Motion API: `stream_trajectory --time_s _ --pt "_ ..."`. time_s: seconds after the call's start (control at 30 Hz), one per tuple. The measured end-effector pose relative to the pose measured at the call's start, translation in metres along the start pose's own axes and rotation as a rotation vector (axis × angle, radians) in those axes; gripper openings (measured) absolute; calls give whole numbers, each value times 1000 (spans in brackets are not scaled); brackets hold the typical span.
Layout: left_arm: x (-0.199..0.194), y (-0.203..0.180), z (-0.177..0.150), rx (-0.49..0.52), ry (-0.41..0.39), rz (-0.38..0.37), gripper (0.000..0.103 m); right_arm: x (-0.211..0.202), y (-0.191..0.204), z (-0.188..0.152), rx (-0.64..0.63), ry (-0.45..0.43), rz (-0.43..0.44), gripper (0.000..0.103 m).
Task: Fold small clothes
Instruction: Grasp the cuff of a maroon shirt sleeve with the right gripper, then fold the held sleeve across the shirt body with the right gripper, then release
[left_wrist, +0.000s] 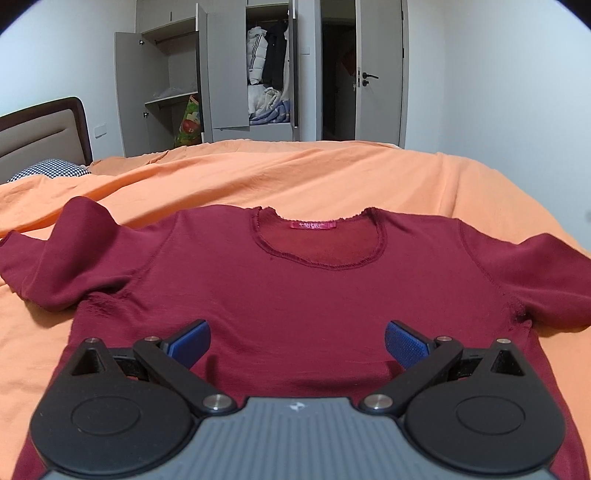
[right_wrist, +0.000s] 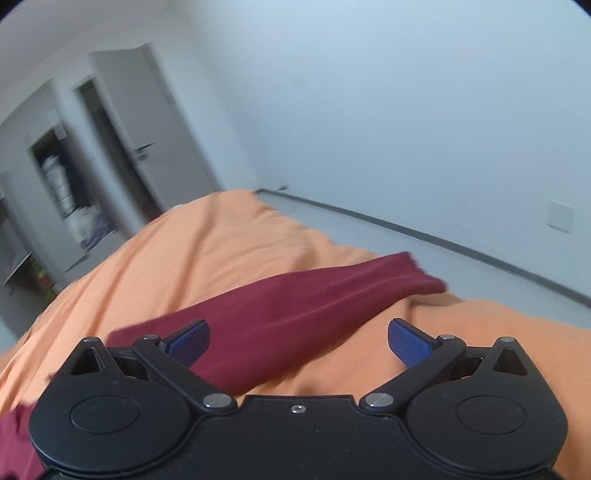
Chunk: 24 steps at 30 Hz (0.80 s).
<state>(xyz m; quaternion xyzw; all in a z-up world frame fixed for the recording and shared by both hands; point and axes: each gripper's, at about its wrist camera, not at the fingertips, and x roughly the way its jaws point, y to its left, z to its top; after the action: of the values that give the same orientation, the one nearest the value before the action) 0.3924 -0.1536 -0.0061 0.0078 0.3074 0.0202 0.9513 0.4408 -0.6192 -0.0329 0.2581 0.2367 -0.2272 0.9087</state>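
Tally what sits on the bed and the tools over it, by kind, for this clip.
Dark red shirt, spread flat, its sleeve stretched out: 1
Orange bedcover: 1
Patterned pillow: 1
Hand-held grippers, left hand-held gripper and right hand-held gripper, both open and holding nothing: 2
Total: 5

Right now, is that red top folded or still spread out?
Spread out. The red top lies flat on the orange bedsheet, neckline showing and both sleeves out sideways.
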Motion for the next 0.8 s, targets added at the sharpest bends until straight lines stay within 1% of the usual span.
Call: stream_trajectory --time_s 0.03,0.07,0.1,0.13,0.23,0.3,0.33,0.37,0.4,0.47,0.53,0.63,0.8 --pt "2 -1 -2 0 7 1 103 8 -7 3 33 6 -22 98" --pt "5 -2 -3 0 14 0 103 16 -12 5 68 14 -34 92" --pt "7 -3 -5 1 21 0 103 28 -16 5 104 27 -47 84" --pt "10 -4 -6 3 27 4 103 35 -22 7 134 36 -67 80" --pt "13 -5 -11 17 36 13 103 50 -31 11 176 27 -124 67" --pt "12 -5 -11 19 34 10 103 61 -32 14 184 22 -151 42" --pt "12 -4 -10 17 35 6 103 63 -32 15 180 17 -163 37" --pt "10 -3 -9 15 38 1 103 65 -30 15 170 12 -170 26" --pt "9 -2 -7 13 40 -3 103 66 -28 16 156 6 -180 21" --pt "5 1 -3 11 38 -8 103 61 -22 16 123 -20 -192 15" --pt "1 4 3 13 29 1 103 52 -14 18 97 -54 -188 14" --pt "-6 11 14 9 12 7 103 40 -3 24 59 -100 -172 7" --pt "-18 31 31 -30 -19 0 103 15 45 37 -130 -198 -111 6"
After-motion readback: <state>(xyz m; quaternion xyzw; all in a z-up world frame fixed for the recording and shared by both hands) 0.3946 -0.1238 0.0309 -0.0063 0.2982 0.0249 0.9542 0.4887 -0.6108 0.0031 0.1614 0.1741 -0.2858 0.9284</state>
